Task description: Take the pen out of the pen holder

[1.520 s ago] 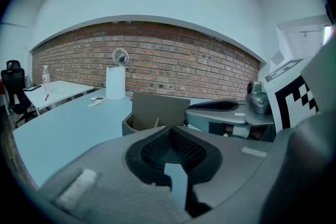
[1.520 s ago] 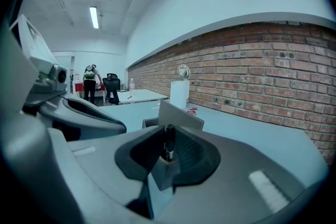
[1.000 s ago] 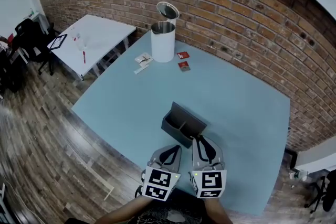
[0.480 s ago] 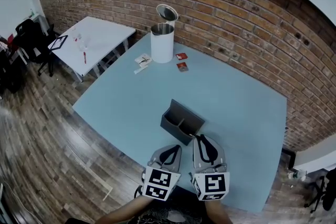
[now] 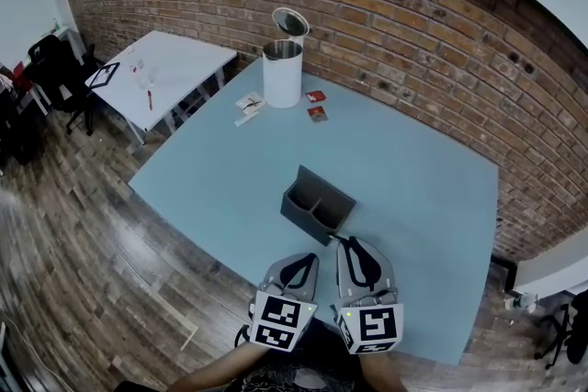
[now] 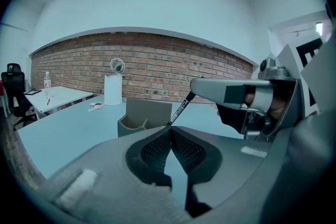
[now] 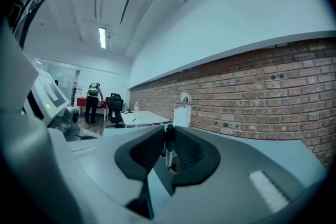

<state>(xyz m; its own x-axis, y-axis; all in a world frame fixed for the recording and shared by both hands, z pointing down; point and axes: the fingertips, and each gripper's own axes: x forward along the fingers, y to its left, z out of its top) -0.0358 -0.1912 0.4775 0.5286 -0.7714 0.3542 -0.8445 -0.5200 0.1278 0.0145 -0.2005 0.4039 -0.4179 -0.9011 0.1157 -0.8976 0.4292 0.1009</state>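
The dark grey pen holder [image 5: 317, 200] stands on the light blue table [image 5: 413, 188], just beyond both grippers. My right gripper [image 5: 348, 243] is shut on a black pen [image 7: 168, 148], which stands between its jaws. From the left gripper view the pen [image 6: 180, 109] slants down from the right gripper [image 6: 223, 91], clear of the pen holder [image 6: 143, 117] behind it. My left gripper [image 5: 306, 260] sits beside the right one, shut with nothing between its fingers [image 6: 155, 148].
A white bin [image 5: 283, 69] with a raised lid stands at the table's far edge, with paper slips [image 5: 248, 105] and two red packets [image 5: 316, 113] near it. A white table [image 5: 161, 69] and black chairs [image 5: 50, 60] lie left. A person [image 7: 94, 97] stands far off.
The right gripper has drawn back from the pen holder with the pen, and the gap between them has grown. The left gripper has stayed in place.
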